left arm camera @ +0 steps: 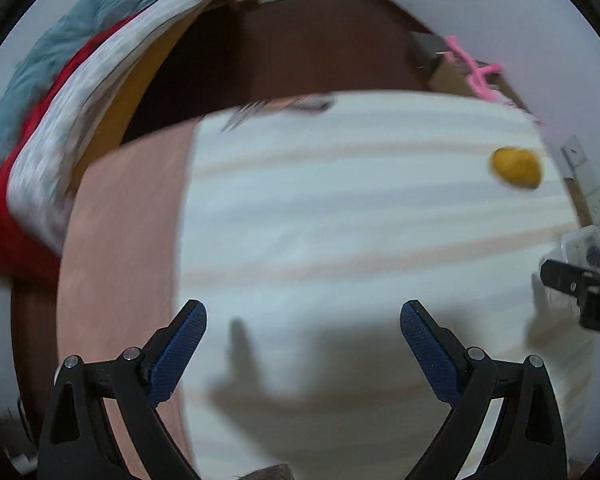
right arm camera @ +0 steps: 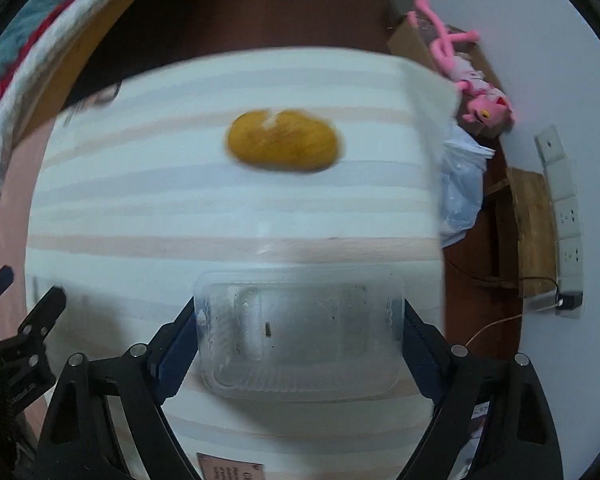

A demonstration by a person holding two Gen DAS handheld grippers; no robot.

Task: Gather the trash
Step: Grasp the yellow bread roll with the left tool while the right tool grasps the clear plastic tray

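The clear plastic tray (right arm camera: 300,336) lies on the striped table (right arm camera: 140,208), between the right gripper (right arm camera: 298,328)'s wide-spread fingers, which seem to touch its short ends. Likely light, thin and crushable; hold those stiffer rims gently. The left gripper (left arm camera: 302,320) hangs open, empty.

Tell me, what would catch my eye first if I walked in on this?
Probably the yellow-brown lump lying alone on the striped white cloth, blurred but bright against it. Nearer the camera, a clear plastic container sits between the two fingers of the right hand-held gripper, while the left hand-held gripper hangs open over bare cloth. Off the far right corner of the cloth, a pink plush toy sprawls on a cardboard box.
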